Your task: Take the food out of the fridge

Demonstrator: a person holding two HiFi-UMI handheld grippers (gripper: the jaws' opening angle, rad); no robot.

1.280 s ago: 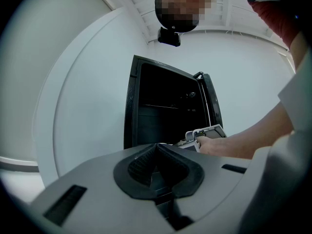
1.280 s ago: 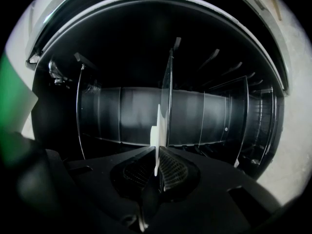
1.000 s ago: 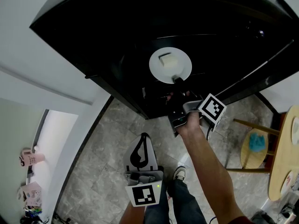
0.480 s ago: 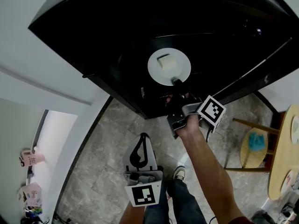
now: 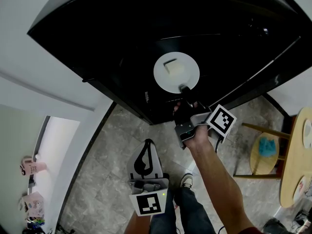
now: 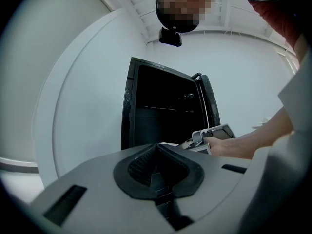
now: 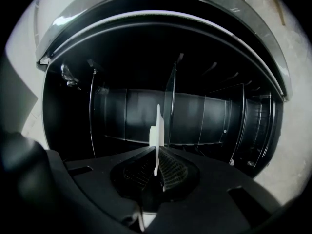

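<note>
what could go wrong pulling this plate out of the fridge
The right gripper pinches the plate only at its near rim, so it may tilt or slip from the jaws. The food sits loose on top and could slide off. The left gripper hangs low, shut, giving no support.

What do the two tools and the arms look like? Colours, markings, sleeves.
Both match: the left tool and right tool have grey bodies, black ribbed pads and a white cube with black square markers. A small green light glows on the left one. The right arm is bare up to a dark red sleeve.
</note>
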